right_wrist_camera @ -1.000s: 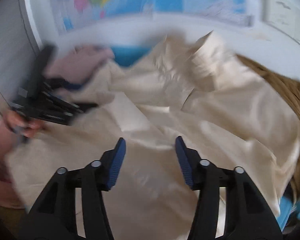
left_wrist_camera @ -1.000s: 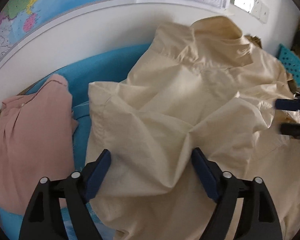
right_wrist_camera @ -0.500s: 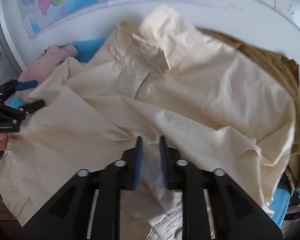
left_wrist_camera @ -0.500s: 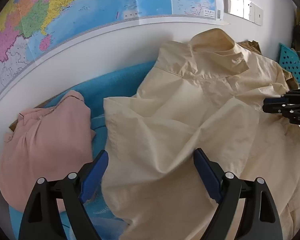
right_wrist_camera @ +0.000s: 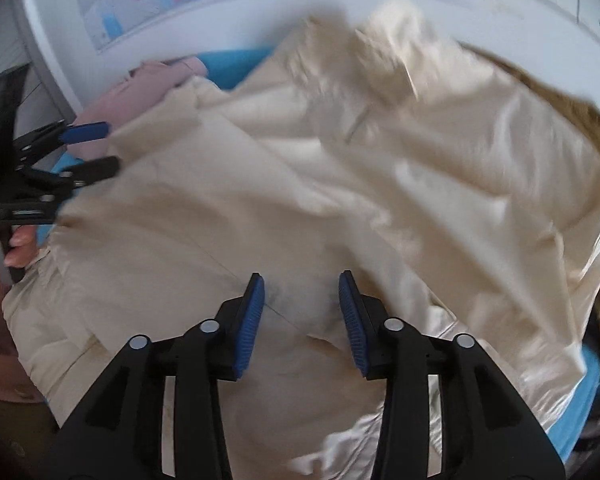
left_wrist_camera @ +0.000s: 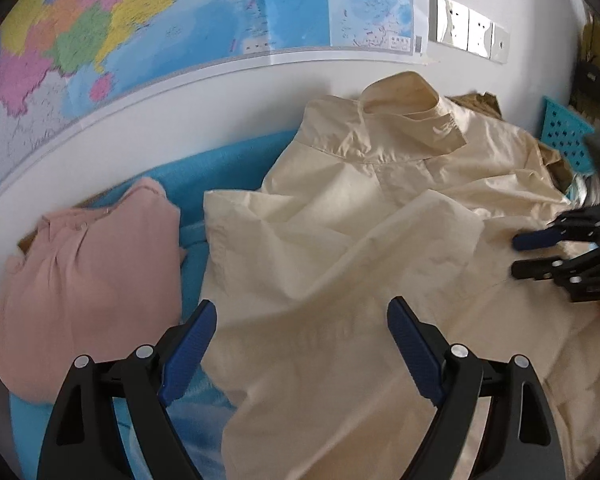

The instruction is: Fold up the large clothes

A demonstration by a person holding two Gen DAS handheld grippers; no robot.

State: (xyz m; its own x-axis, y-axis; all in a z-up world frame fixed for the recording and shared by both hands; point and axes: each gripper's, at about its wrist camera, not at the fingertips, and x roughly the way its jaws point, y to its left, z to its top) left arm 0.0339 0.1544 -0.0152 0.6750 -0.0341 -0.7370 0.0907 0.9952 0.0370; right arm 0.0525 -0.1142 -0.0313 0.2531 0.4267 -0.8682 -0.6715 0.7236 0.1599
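Observation:
A large cream shirt (left_wrist_camera: pixel 360 216) lies crumpled on a blue cloth (left_wrist_camera: pixel 220 164), collar toward the wall; it also fills the right wrist view (right_wrist_camera: pixel 380 168). My left gripper (left_wrist_camera: pixel 300 332) is open and empty above the shirt's left edge; it also shows at the left of the right wrist view (right_wrist_camera: pixel 96 148). My right gripper (right_wrist_camera: pixel 302 304) is open over the shirt's lower middle, nothing held; it shows at the right of the left wrist view (left_wrist_camera: pixel 524 254).
A pink shirt (left_wrist_camera: pixel 84 264) lies left of the cream one. A brown garment (right_wrist_camera: pixel 572 120) lies under the cream shirt's right side. A wall with a map (left_wrist_camera: pixel 180 20) and sockets (left_wrist_camera: pixel 468 28) is behind. A turquoise basket (left_wrist_camera: pixel 564 136) stands far right.
My right gripper was shut on the cream shirt half a second ago and has opened, letting it go. The left gripper stays open and has drawn back a little.

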